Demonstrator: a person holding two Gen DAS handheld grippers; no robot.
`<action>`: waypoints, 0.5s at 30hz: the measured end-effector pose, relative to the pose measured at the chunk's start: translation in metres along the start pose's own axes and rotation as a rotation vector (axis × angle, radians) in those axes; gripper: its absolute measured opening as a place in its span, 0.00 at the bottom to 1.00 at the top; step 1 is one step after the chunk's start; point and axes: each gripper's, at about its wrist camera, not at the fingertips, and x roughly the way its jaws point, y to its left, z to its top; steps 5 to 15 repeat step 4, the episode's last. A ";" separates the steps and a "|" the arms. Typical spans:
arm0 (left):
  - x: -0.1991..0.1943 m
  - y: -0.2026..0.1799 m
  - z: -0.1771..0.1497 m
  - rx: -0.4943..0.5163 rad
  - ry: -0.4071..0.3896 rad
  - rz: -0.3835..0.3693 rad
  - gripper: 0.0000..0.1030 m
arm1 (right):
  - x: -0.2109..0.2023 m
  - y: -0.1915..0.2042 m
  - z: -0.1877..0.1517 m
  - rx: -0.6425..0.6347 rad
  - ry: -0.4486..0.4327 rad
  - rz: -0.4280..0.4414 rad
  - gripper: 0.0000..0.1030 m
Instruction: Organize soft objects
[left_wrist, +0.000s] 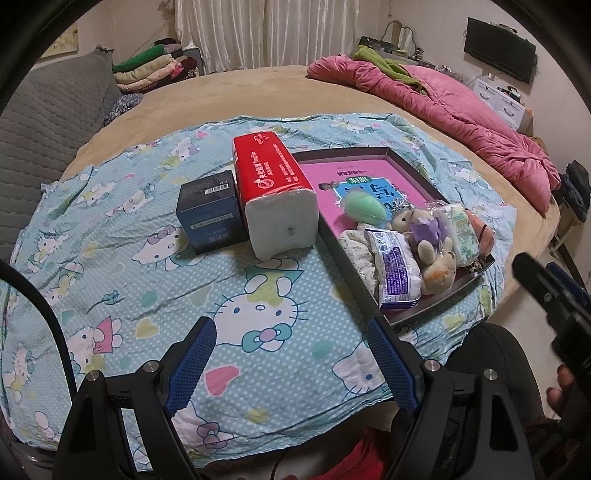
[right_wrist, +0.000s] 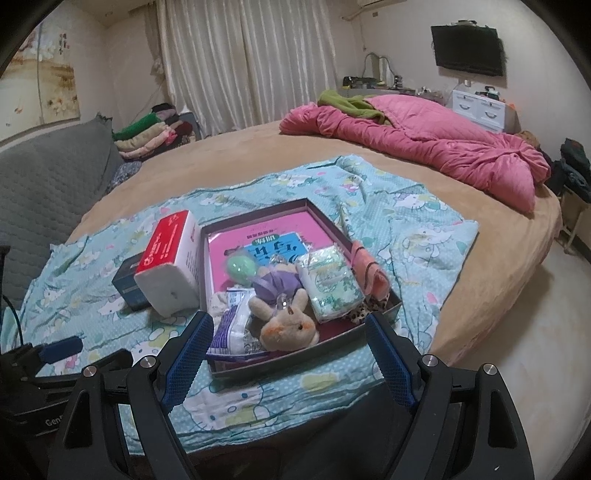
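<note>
A dark tray with a pink bottom (left_wrist: 369, 173) (right_wrist: 236, 236) lies on a Hello Kitty cloth (left_wrist: 147, 258) (right_wrist: 424, 236). In it are a plush rabbit (left_wrist: 432, 251) (right_wrist: 288, 321), a green sponge (left_wrist: 364, 210) (right_wrist: 242, 269), a purple tissue pack (left_wrist: 397, 271) (right_wrist: 231, 328), a green tissue pack (left_wrist: 463, 236) (right_wrist: 328, 284) and an orange cloth (right_wrist: 369, 269). A red tissue pack (left_wrist: 275, 192) (right_wrist: 168, 258) and a dark blue box (left_wrist: 210, 218) (right_wrist: 127, 288) stand left of the tray. My left gripper (left_wrist: 291, 362) is open over the cloth. My right gripper (right_wrist: 290, 358) is open before the tray's near edge.
The cloth covers part of a round tan bed (right_wrist: 480, 288). A pink quilt (left_wrist: 443, 107) (right_wrist: 424, 144) lies at the far right. A grey sofa (left_wrist: 48, 122) (right_wrist: 40, 184) stands left, with folded blankets (left_wrist: 147, 74) behind. Floor (right_wrist: 517, 369) lies right.
</note>
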 end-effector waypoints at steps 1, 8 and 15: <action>0.002 0.001 0.000 -0.003 0.001 0.000 0.81 | -0.001 -0.003 0.002 0.003 -0.005 -0.001 0.83; 0.007 0.013 0.001 -0.038 0.004 -0.007 0.81 | -0.004 -0.010 0.009 0.021 -0.032 0.003 0.83; 0.007 0.013 0.001 -0.038 0.004 -0.007 0.81 | -0.004 -0.010 0.009 0.021 -0.032 0.003 0.83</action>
